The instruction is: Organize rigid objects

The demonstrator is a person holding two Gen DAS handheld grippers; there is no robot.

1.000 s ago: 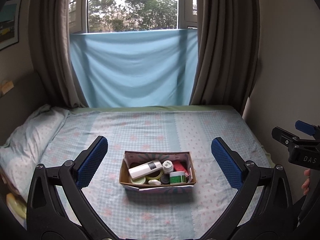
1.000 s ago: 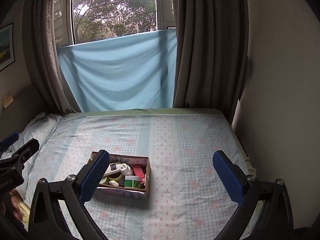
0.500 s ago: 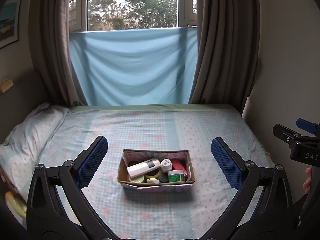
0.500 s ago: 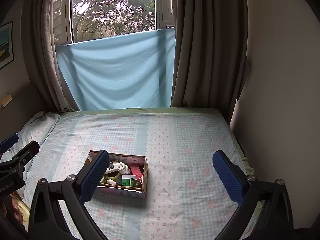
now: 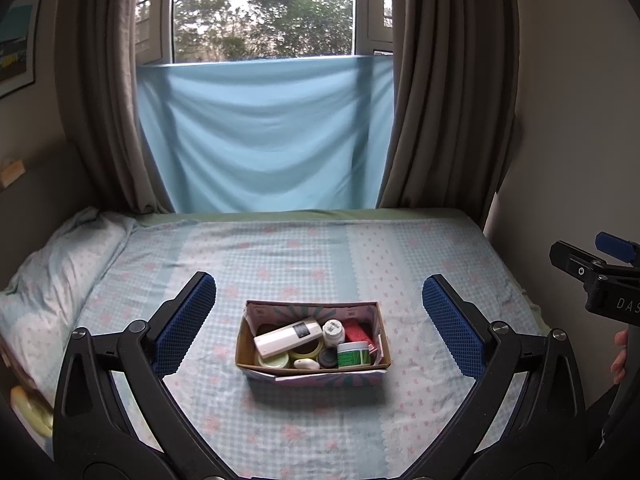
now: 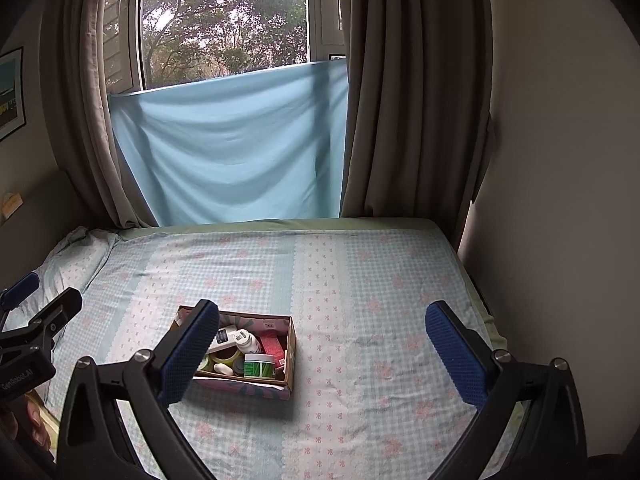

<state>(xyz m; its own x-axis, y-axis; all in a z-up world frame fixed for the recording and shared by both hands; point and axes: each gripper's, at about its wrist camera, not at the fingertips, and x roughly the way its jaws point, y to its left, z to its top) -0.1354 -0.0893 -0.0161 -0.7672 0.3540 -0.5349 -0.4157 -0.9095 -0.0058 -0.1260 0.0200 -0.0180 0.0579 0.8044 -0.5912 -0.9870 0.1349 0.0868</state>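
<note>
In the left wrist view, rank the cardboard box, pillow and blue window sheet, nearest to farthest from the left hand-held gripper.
1. Cardboard box, centred between the open fingers of the left hand-held gripper.
2. Pillow, on the bed's left side.
3. Blue window sheet, hanging beyond the bed.

**roomwatcher:** ok so what's going on with the room itself? I'm seeing a bed (image 5: 320, 256) taking up basically the whole floor area, wearing a pale blue checked sheet with little pink flowers.

**dayglow:** yep, and a pillow (image 5: 60, 276) in matching fabric is lying along its left edge. Behind it a window (image 5: 264, 12) is letting in soft grey daylight, with trees showing outside. A light blue cloth (image 5: 264, 136) is hanging across the lower half of it.

**roomwatcher:** brown curtains (image 5: 448, 88) are hanging down either side, right?

**dayglow:** right. A plain cream wall (image 6: 560, 160) is running along the right, and a framed picture (image 5: 16, 44) is hanging on the left wall.
</note>
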